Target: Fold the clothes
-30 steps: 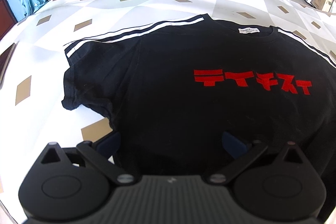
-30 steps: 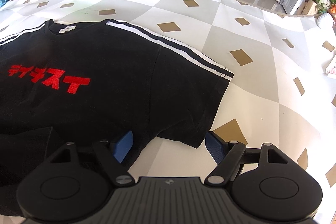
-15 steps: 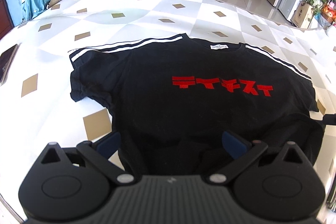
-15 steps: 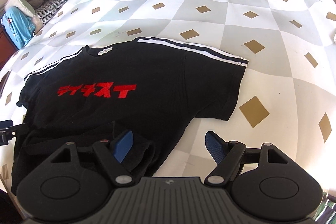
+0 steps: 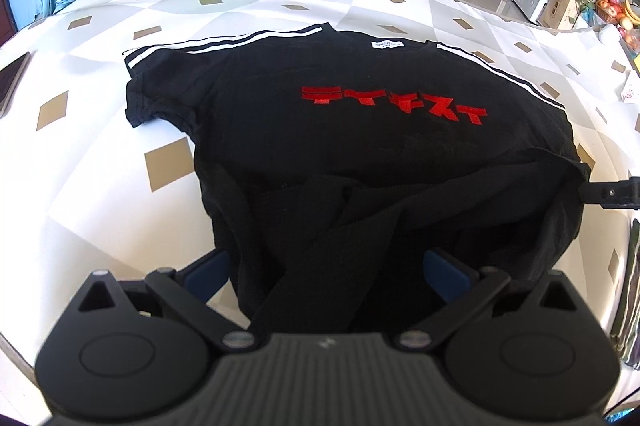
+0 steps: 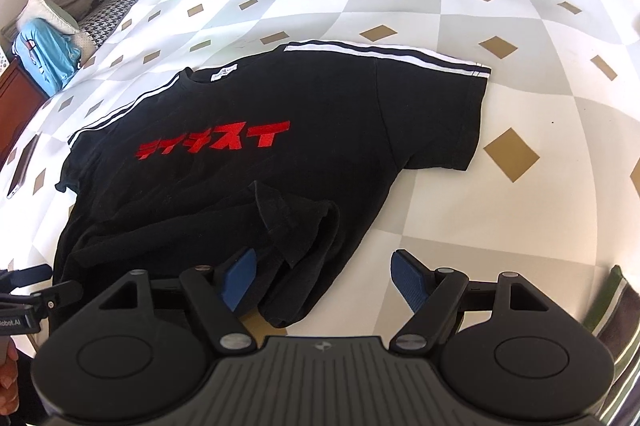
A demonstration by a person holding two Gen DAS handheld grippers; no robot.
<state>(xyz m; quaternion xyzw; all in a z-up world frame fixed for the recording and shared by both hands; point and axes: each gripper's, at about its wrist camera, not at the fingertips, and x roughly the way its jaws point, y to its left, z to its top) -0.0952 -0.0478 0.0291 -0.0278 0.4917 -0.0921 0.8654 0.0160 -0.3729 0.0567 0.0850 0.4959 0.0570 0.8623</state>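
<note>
One black T-shirt [image 5: 360,142] lies flat on the checked tablecloth [image 5: 100,186], hem rumpled nearest both grippers. Soft, light, limp; take the hem corners. Left gripper [image 5: 326,268] and right gripper [image 6: 324,280] both gape, gripping nothing.

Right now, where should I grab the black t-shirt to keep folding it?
Take the black t-shirt by its bunched bottom hem, coming in from the near edge. That cloth is rumpled and raised off the tablecloth, so tongs can likely pinch it; the rest lies flat.
</note>
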